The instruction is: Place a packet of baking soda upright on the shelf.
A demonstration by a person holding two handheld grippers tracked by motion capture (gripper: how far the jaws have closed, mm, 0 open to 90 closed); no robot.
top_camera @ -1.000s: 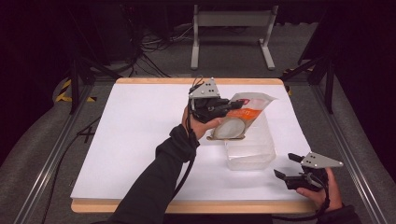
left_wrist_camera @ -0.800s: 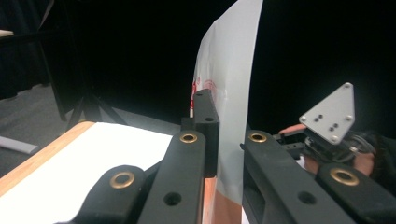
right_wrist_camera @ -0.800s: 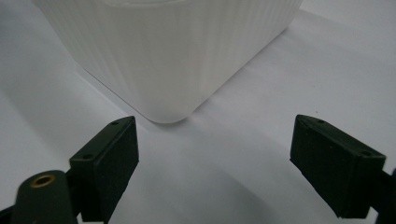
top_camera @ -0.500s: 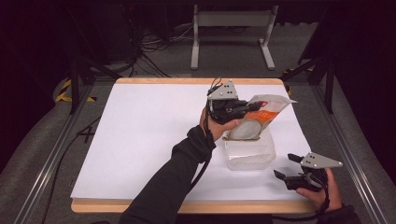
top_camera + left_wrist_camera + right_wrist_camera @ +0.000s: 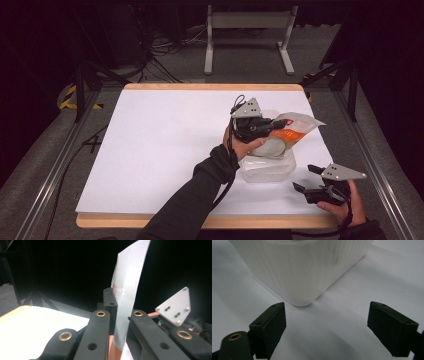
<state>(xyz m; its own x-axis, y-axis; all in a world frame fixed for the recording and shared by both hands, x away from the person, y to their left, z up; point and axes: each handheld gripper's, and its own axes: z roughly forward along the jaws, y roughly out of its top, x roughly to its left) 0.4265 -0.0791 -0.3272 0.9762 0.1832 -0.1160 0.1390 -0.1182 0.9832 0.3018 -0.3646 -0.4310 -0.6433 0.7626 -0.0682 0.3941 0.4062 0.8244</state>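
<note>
- Over on the right half of the counter, your left gripper has its jaws clamped on the orange-and-white pouch, and the pouch hangs right above the translucent tub.
- From the left gripper view you can see the pouch's edge pinched flat between the two black jaws, sticking up past them, so that grip looks solid to me.
- Pouch's long axis runs left to right in the high view, from the jaws out toward the counter's right edge, and it looks longer than the tub's mouth is wide. Bulky round end sits closest to your left hand, roughly above the opening.
- So the thing that matters: the tub is straight below the pouch, not off to a side. I'd guess you tip the free end down rather than shift sideways.
- Your right gripper sits at the near right corner, jaws wide apart with nothing between them, just near-right of the tub.
- Right gripper view has the tub's rounded corner dead ahead between the open jaws, not touching, so that's the hand nearer for steadying it.
- Can't tell what's already in the tub, walls are too cloudy.
</note>
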